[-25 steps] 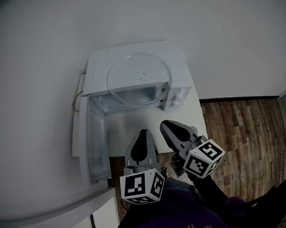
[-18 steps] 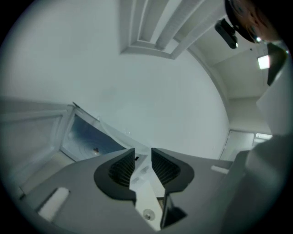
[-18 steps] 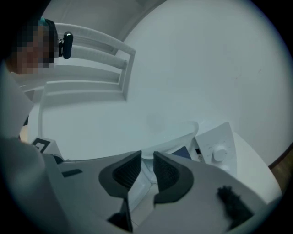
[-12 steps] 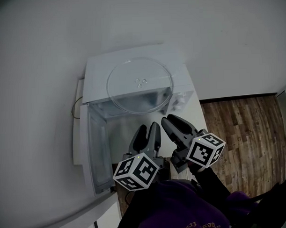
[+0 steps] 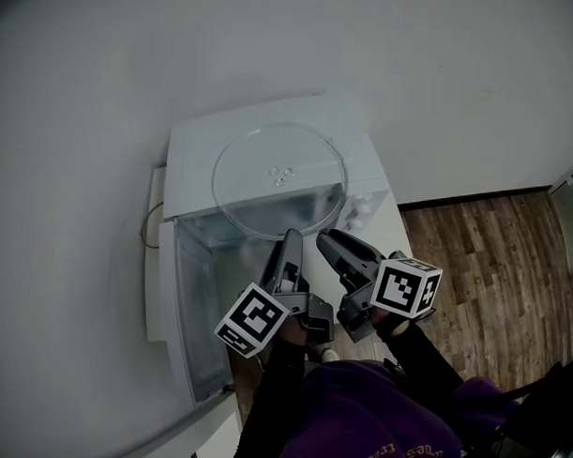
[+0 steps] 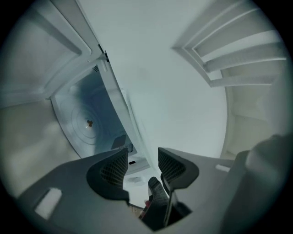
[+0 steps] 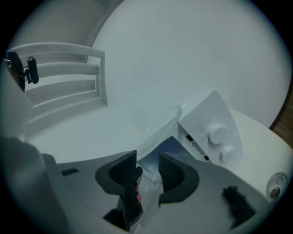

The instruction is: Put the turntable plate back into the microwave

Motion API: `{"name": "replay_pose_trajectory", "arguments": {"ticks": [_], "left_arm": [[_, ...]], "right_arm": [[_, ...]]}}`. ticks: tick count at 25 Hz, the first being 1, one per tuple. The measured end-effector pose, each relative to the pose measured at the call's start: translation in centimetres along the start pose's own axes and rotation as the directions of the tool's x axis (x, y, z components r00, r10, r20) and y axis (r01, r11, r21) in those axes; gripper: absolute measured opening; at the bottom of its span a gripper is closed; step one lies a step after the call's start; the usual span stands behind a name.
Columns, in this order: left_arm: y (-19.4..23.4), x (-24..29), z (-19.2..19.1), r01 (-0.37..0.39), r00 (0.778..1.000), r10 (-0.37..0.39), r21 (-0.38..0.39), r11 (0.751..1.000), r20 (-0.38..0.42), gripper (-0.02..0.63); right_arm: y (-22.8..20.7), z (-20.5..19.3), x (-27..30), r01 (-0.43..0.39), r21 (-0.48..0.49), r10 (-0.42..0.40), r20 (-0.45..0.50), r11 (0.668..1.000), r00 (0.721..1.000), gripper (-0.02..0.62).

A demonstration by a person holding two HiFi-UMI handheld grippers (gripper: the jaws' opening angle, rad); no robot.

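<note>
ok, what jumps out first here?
The clear glass turntable plate lies on top of the white microwave, overhanging its front edge. Below it the door hangs open to the left. The left gripper and right gripper face the microwave, jaws opening with nothing between them.

Your turntable plate [image 5: 295, 200] is clear glass, glossy and smooth, with light catching along its rim. The microwave [image 5: 188, 156] has a white casing with a smooth satin finish, and its dials [image 7: 219, 135] look like smooth white plastic. The floor [image 5: 494, 263] is brown wood in planks, grain showing. Your sleeve [image 5: 368, 422] is soft purple cloth. The wall [image 5: 84, 80] is matt white.
</note>
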State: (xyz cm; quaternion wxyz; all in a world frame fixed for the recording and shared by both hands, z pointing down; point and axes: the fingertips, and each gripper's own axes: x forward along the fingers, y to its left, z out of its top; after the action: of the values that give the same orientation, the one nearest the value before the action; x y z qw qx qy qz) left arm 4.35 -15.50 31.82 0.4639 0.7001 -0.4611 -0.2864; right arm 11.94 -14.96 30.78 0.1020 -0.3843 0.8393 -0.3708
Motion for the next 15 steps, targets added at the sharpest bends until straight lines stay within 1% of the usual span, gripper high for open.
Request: {"name": "replay_pose_trajectory", "arguments": {"ticks": [2,5,10,12,15], "left_arm": [[0.1,0.3,0.4,0.005,1.0,-0.005,-0.006,1.0,0.002,0.195],[0.0,1.1,0.9,0.022,1.0,-0.022,-0.038,0.999,0.0,0.202],[0.3,2.1,1.4,0.033,0.999,-0.033,-0.104,0.994,0.005,0.202],[0.3,2.4,1.6,0.034,0.999,-0.033,-0.108,0.994,0.007,0.201],[0.4,2.8,1.7,0.023,1.0,-0.023,-0.093,0.995,0.005,0.199]], "right_arm": [[0.0,0.0,0.4,-0.013,0.018,0.013,0.001,1.0,1.0,0.143],[0.3,0.3,1.0,-0.034,0.017,0.034,-0.002,0.999,0.999,0.143],[-0.1,0.5,2.1,-0.028,0.028,0.028,-0.006,0.999,1.0,0.143],[-0.2,0.6,2.4,-0.027,0.04,0.027,-0.004,0.999,1.0,0.143],[-0.3,0.7,2.7,-0.024,0.053,0.024,-0.001,0.998,1.0,0.143]]}}
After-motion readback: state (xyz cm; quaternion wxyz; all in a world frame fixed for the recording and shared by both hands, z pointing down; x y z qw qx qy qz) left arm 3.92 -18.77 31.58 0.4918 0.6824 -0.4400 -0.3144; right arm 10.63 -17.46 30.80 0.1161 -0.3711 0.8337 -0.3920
